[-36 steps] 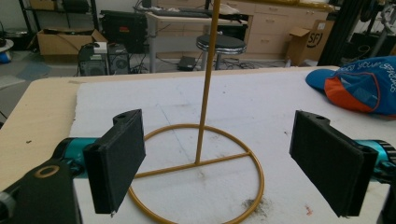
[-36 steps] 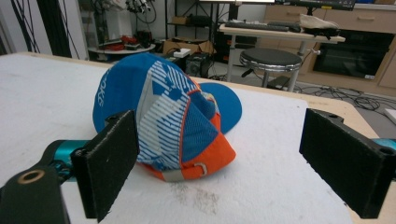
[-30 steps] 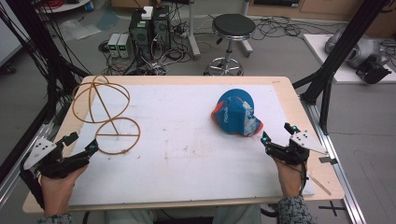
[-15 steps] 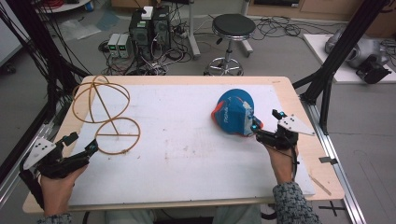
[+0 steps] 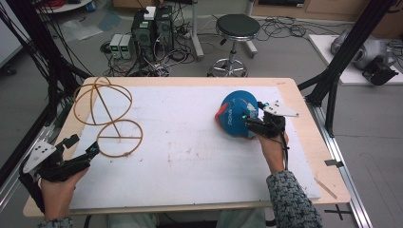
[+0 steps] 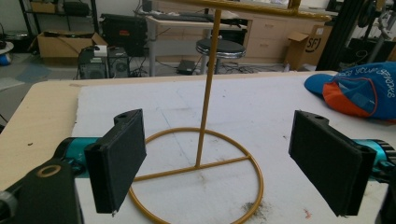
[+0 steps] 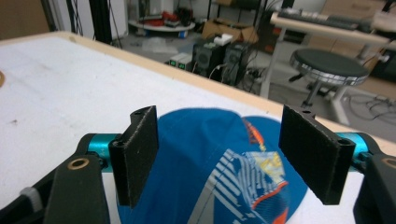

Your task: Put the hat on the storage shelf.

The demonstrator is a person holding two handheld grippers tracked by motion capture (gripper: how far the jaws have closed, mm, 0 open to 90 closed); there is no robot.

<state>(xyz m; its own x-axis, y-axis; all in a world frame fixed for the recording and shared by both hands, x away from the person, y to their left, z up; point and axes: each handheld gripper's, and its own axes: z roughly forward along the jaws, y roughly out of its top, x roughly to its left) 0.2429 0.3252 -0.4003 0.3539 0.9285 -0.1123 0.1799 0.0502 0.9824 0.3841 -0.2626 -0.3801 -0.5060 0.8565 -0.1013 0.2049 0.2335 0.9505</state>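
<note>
Cap (image 7: 205, 158) between right tongs (image 7: 217, 158)

In the right gripper view, the bottom edge cuts off the blue fabric cap with orange and white print (image 7: 219, 168). In the left gripper view, the top edge crops the gold wire hat stand (image 6: 205, 140), and the right edge clips the cap.

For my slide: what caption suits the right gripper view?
Right gripper, jaws just closing but open, straddles a blue cap on the table.

cap (image 5: 235, 114): blue cloth, matt | stand (image 5: 108, 118): glossy gold metal
</note>
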